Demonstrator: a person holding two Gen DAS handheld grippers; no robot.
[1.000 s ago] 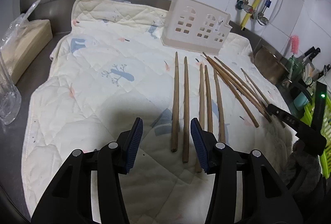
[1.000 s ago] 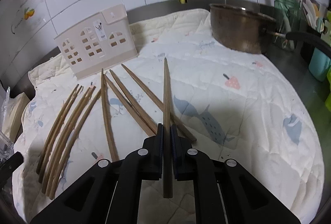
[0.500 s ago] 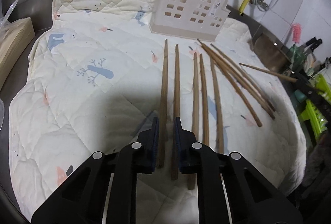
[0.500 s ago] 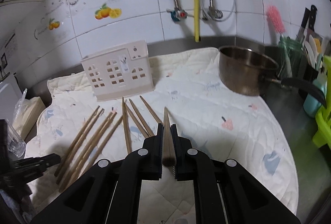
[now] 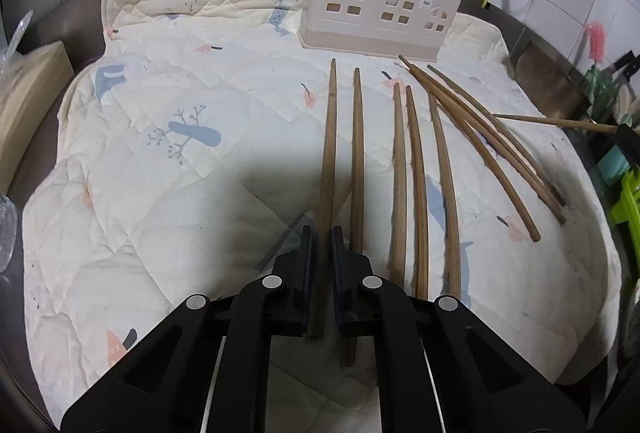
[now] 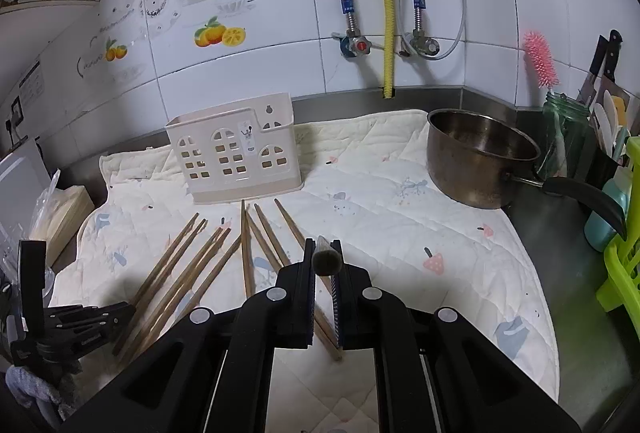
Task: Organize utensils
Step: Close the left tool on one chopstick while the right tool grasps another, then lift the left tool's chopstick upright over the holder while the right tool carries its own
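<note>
- Left gripper (image 5: 321,253) is clamped on the leftmost chopstick (image 5: 329,153), near its thick end. The stick lies lengthwise along the quilted mat (image 5: 160,193), tip toward the holder.
- Right gripper (image 6: 323,265) is clamped on a single chopstick (image 6: 326,260), pointing almost straight at the camera so I mostly see its end. It is off the mat, in the air.
- The remaining chopsticks (image 6: 192,265) are loose on the mat in a fan, just in front of the utensil holder (image 6: 234,153).
- Risk: the neighbouring stick (image 5: 357,169) sits just beside my left grip, its butt running under my right-hand finger. Lifting could drag it or roll it into the others.
- Risk: my left grip is far from the stick's centre, so the long end may droop or pivot between the pads when raised.
- Risk: the right stick is held near one end; swinging it to vertical could let it slip. The holder looks light and may tip or slide if poked from the side.
- Risk: both arms converge on one holder opening, so collision is likely if they go together.
- Containers: I see nothing in the holder through its cut-outs; the top opening isn't fully visible. The steel pot (image 6: 480,157) on the mat's right looks empty. The glass jar (image 6: 560,137) holds a pink brush (image 6: 540,59).
</note>
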